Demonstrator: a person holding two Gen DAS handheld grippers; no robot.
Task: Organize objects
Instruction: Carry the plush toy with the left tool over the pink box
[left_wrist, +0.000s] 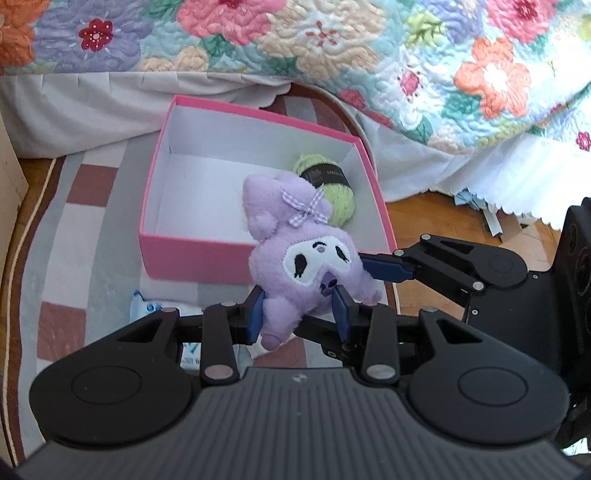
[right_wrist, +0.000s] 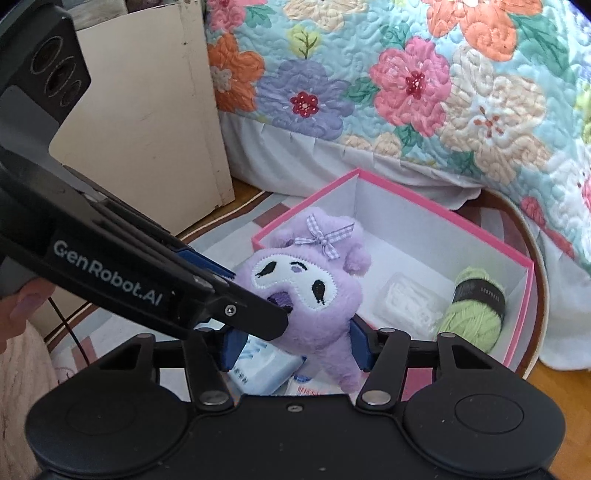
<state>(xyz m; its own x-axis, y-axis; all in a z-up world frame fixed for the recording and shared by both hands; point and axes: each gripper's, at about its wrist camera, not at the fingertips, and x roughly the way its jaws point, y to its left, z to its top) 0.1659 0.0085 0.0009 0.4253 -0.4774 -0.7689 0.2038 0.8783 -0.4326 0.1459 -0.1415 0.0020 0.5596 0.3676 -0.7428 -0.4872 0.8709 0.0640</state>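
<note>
Your left gripper (left_wrist: 300, 314) clenched on purple plush (left_wrist: 310, 258); right gripper (right_wrist: 293, 345) pads also squeezing it. Pink box (left_wrist: 192, 254) near edge mid-frame, floor open at left; green yarn (left_wrist: 334, 192) in far-right corner.

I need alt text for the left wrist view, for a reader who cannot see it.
The left gripper holds a purple plush toy by its lower body, in front of an open pink box on a checked rug. A ball of green yarn lies in the box. The right gripper's finger touches the toy's side; a floral quilt hangs behind.
</note>
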